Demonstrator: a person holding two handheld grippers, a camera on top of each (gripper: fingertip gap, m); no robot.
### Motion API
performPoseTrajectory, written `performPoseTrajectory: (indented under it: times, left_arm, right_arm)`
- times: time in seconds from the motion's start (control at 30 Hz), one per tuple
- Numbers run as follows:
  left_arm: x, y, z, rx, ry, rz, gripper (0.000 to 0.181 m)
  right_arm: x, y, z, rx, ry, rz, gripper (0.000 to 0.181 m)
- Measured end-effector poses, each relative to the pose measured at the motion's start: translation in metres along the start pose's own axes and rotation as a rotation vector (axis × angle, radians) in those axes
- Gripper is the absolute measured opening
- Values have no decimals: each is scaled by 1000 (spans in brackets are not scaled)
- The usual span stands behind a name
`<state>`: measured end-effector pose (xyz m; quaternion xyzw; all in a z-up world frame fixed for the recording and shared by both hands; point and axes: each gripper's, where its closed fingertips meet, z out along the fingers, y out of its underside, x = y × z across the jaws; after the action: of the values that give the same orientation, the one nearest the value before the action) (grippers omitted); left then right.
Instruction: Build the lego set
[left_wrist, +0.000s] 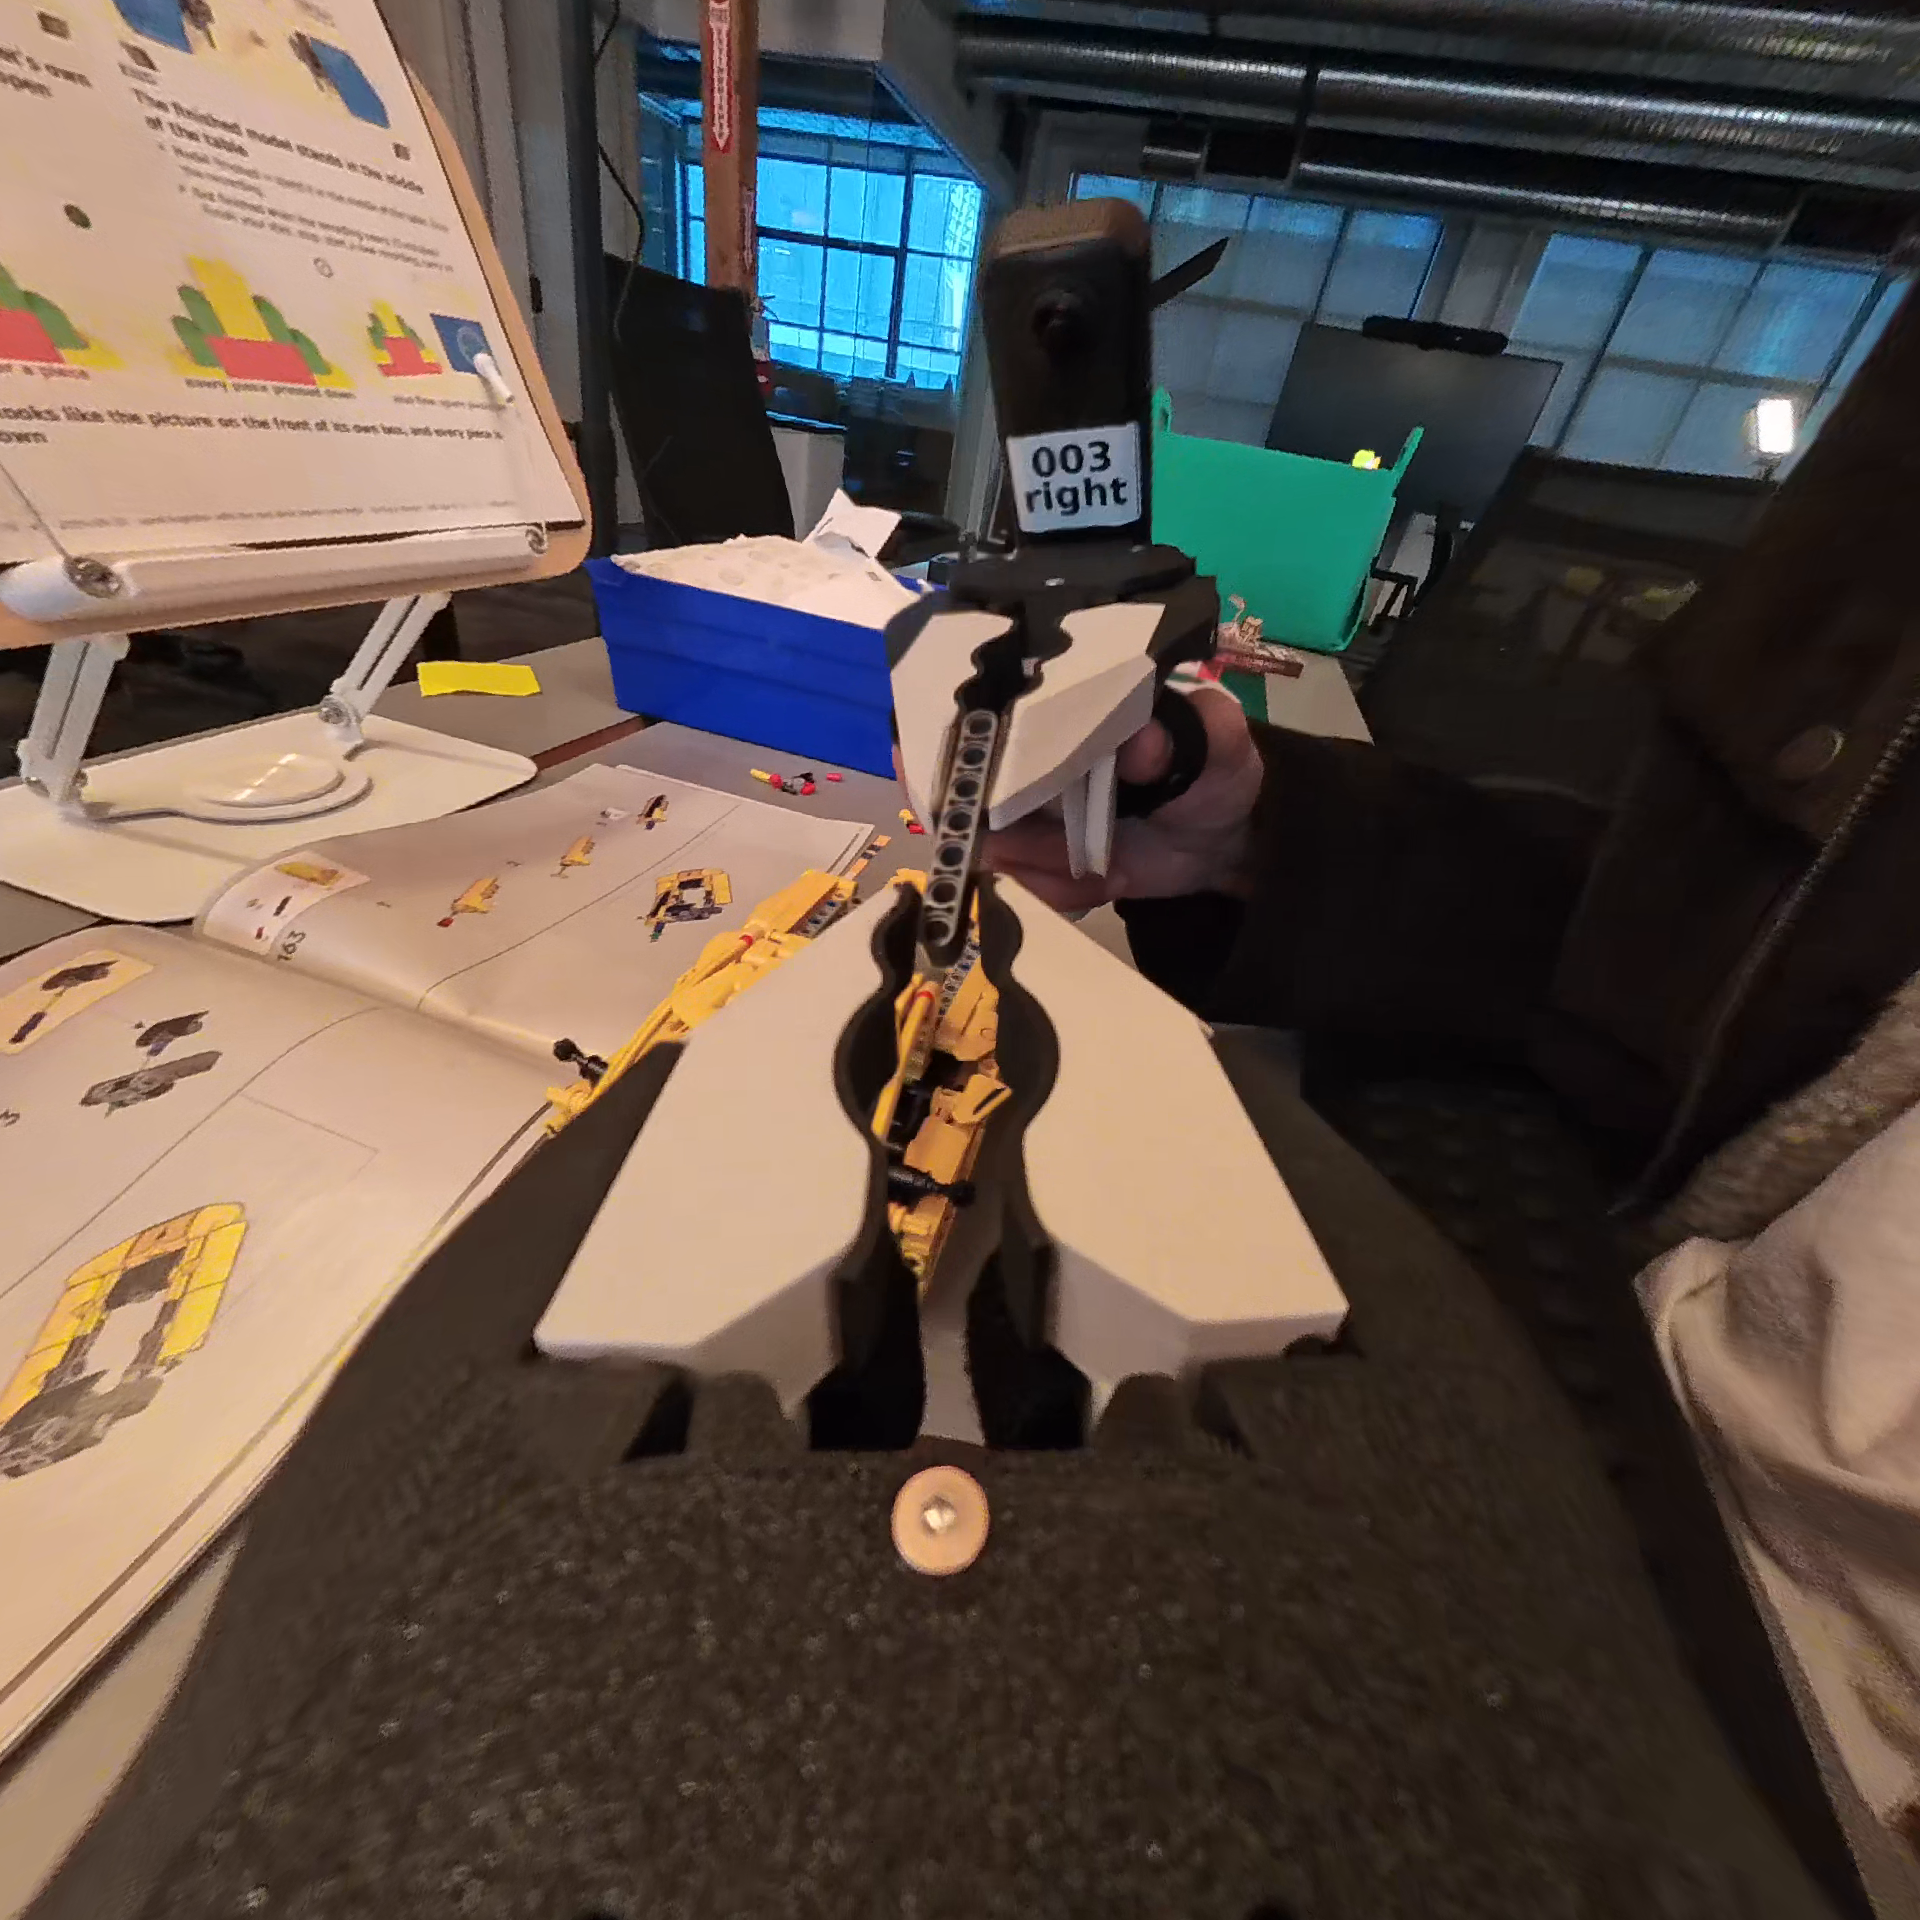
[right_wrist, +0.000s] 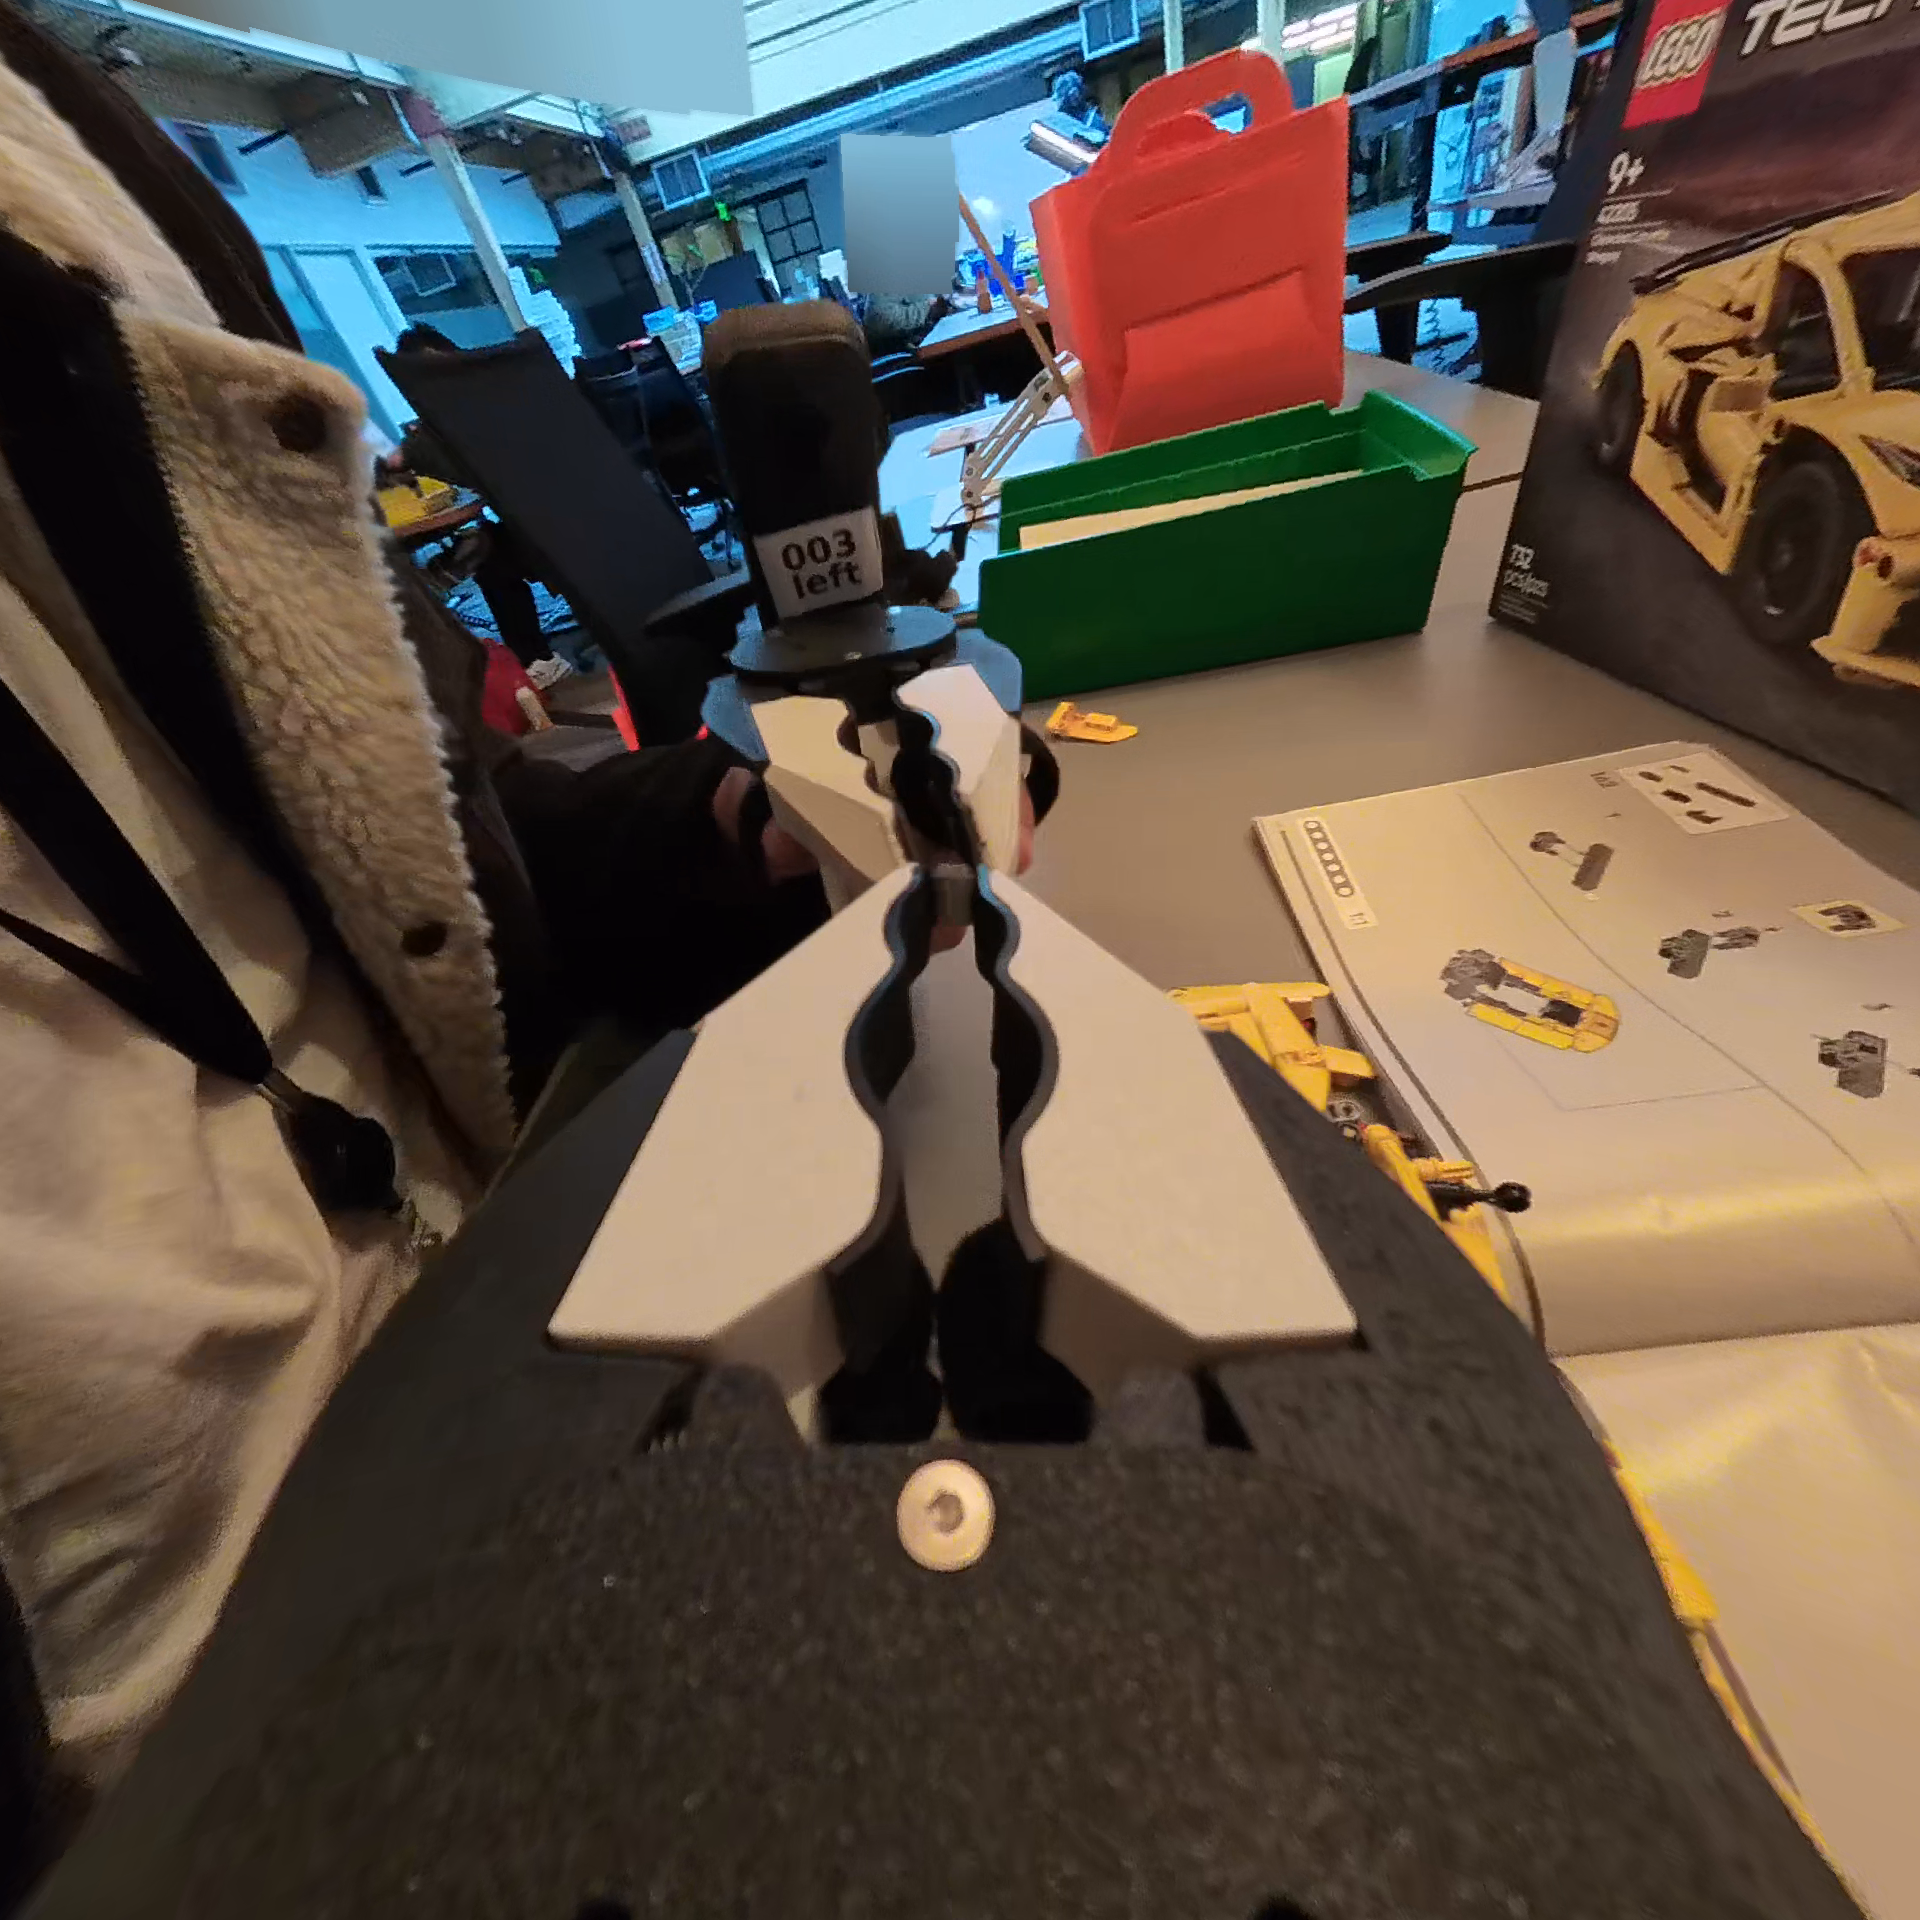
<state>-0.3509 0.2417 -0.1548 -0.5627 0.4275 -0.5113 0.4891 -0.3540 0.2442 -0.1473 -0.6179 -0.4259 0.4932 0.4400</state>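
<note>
Open instruction booklet (left_wrist: 312, 1039) on the table, yellow partly built lego car (left_wrist: 935, 1101) beside it, below both grippers, right gripper (left_wrist: 987, 696) clamping a grey holed beam (left_wrist: 961, 821), left gripper (left_wrist: 940, 935) closed onto the beam's lower end.

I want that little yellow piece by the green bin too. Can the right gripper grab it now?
Probably not yet: the right gripper has its jaws shut on the grey beam, so it's full. Nothing covers the yellow piece, though.
</note>
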Motion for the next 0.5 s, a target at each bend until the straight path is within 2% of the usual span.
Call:
performPoseTrajectory:
  times: [0.17,0.3,0.5]
  left_arm:
    - [7,5,1,-29,28,7,9]
    - [9,9,4,-54,18,54,7]
    - [14,2,3,-13,38,36,7]
  right_arm:
    - [-5,6,-2,-23,-23,-23,7]
    - [-3,10,-4,-23,22,-65,11]
    - [-8,9,0,16,-2,-52,10]
